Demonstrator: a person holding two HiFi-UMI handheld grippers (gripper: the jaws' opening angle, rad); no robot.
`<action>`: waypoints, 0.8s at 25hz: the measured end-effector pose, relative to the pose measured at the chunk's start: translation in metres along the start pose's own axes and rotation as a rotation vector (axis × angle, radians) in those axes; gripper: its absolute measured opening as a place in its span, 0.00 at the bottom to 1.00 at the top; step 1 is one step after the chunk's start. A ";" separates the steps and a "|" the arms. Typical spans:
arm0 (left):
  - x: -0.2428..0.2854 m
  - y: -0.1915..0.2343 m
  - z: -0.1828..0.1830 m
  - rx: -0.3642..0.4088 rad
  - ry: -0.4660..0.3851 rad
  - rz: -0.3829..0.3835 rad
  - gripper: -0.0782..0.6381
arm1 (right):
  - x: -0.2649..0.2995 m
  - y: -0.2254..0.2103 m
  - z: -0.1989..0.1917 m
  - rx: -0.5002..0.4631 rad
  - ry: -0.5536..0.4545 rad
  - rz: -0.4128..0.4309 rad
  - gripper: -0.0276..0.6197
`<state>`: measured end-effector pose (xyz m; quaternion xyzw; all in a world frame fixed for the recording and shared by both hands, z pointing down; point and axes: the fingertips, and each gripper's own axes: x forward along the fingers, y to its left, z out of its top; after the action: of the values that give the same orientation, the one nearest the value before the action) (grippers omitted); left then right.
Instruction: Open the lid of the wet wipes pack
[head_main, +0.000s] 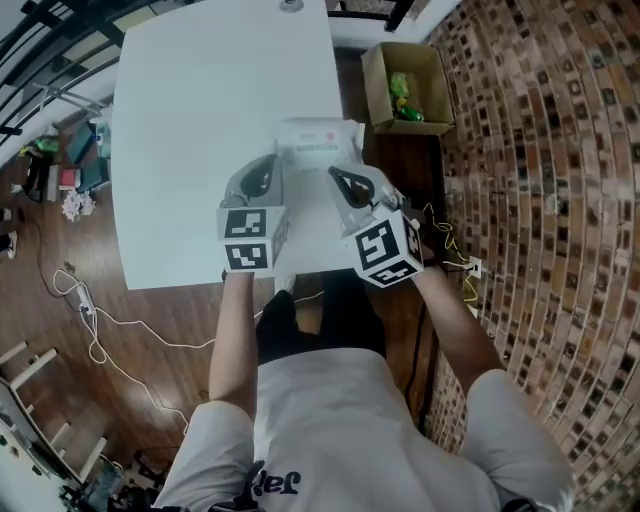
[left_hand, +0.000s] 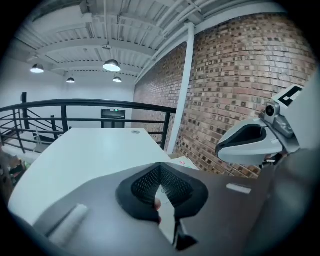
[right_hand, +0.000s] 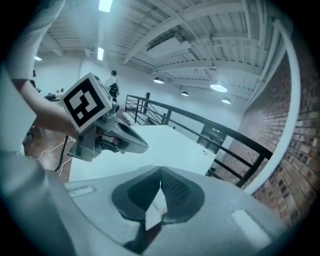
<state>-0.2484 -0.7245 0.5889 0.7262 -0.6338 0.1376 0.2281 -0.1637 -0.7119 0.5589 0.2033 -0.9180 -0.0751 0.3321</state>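
Observation:
The wet wipes pack (head_main: 318, 143), white with a pale lid and a red mark, lies flat on the white table (head_main: 200, 110) near its front right part. My left gripper (head_main: 270, 165) hovers just in front of the pack's left end, its jaws closed tip to tip with nothing between them. My right gripper (head_main: 338, 174) hangs before the pack's right end, also shut and empty. In the left gripper view the pads (left_hand: 145, 187) meet and a corner of the pack (left_hand: 184, 161) shows beyond them. In the right gripper view the left gripper (right_hand: 107, 135) is beside the closed pads (right_hand: 175, 190).
An open cardboard box (head_main: 405, 85) with a green item stands on the floor right of the table. A brick wall (head_main: 540, 180) runs along the right. A black railing (left_hand: 75, 107) lies beyond the table's far edge. Cables (head_main: 110, 325) trail on the wooden floor.

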 end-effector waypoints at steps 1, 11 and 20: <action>0.007 0.001 -0.004 0.007 0.010 -0.010 0.13 | 0.008 0.001 -0.004 -0.029 0.015 0.039 0.02; 0.049 0.005 -0.040 0.061 0.121 -0.084 0.13 | 0.066 -0.009 -0.041 -0.259 0.215 0.202 0.37; 0.062 0.004 -0.047 0.108 0.218 -0.081 0.13 | 0.091 -0.010 -0.053 -0.389 0.263 0.195 0.37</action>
<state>-0.2388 -0.7542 0.6598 0.7430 -0.5671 0.2405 0.2617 -0.1899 -0.7599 0.6495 0.0539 -0.8506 -0.1907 0.4870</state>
